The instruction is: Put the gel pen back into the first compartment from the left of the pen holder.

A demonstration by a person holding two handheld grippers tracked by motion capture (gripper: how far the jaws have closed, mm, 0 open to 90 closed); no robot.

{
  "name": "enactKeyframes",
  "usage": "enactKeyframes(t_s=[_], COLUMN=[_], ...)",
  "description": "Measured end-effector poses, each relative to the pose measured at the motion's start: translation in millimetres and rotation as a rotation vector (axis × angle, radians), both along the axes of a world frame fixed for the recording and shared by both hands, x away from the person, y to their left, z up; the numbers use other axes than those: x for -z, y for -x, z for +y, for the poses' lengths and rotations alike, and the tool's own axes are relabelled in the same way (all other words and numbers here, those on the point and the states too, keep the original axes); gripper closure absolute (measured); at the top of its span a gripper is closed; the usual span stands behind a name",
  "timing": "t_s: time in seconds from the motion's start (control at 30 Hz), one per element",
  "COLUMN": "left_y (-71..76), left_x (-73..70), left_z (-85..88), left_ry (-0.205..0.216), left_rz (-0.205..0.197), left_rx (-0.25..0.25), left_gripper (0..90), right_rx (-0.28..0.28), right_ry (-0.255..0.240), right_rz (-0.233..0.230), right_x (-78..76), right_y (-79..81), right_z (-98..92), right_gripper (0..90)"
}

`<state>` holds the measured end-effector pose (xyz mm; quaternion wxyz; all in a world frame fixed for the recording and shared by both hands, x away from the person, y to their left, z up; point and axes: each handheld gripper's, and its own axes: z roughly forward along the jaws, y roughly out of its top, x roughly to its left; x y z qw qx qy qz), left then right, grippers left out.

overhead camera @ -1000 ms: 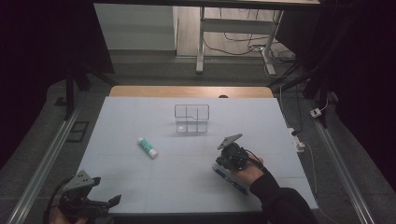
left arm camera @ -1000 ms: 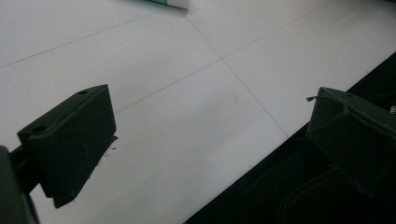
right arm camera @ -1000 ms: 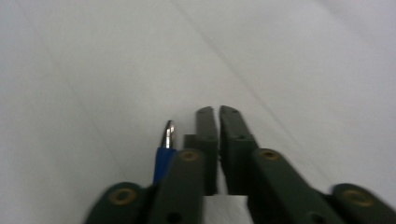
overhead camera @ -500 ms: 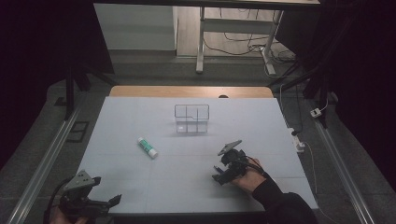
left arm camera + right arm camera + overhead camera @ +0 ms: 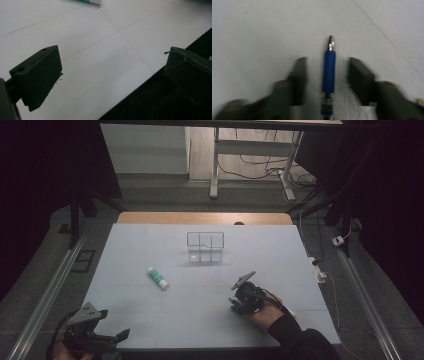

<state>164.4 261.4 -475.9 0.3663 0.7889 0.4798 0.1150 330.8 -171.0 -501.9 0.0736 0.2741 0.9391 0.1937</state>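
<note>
A blue pen [image 5: 329, 72] lies flat on the white table [image 5: 200, 320], its metal tip pointing away in the right gripper view. My right gripper [image 5: 327, 62] is low over it, one jaw on each side. The jaws have just been closing, and a gap still shows between each pad and the pen. The high view has this gripper [image 5: 238, 303] at the table's near right. My left gripper [image 5: 114, 322] rests at the near left corner, its jaws wide apart [image 5: 113, 50] with nothing between them.
A white and green glue stick [image 5: 157, 278] lies left of the middle. A clear divided box [image 5: 205, 247] stands farther back at the centre. The table's near edge runs under the left gripper. Cables and a table frame lie on the floor beyond.
The right gripper has sunk a little toward the table and now covers the blue pen that lay beside it. The left gripper has not moved.
</note>
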Motion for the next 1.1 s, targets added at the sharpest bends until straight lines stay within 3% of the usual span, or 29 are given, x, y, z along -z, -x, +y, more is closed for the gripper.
enactKeyframes(t_s=[0.07,0.3,0.53,0.67,0.93,1.1], left_y=[0.0,0.0,-0.1,-0.4,-0.4,-0.3], left_x=[0.0,-0.1,-0.1,-0.1,0.0,0.1], left_z=[0.0,0.0,0.1,-0.2,0.3,0.8], left_ry=[0.000,0.001,0.002,0.000,0.004,0.007], left_rz=[-0.001,-0.001,-0.002,-0.002,0.001,0.000], left_rx=[0.000,0.002,0.004,0.005,0.004,0.005], left_gripper=[1.0,1.0,1.0,1.0,1.0,1.0], right_rx=[-0.005,0.012,0.031,0.029,0.006,-0.003], right_ry=[0.004,-0.014,-0.137,-0.170,-0.262,-0.325], right_rz=[0.000,0.011,-0.064,-0.085,-0.164,-0.190], right_x=[-0.6,-1.3,-18.2,-24.4,-48.7,-63.2], right_y=[0.8,-0.8,-5.8,-8.7,-15.7,-24.8], right_z=[0.3,-1.6,-9.2,-10.1,4.7,18.4], right_gripper=[79.1,80.2,80.4,80.4,80.3,80.3])
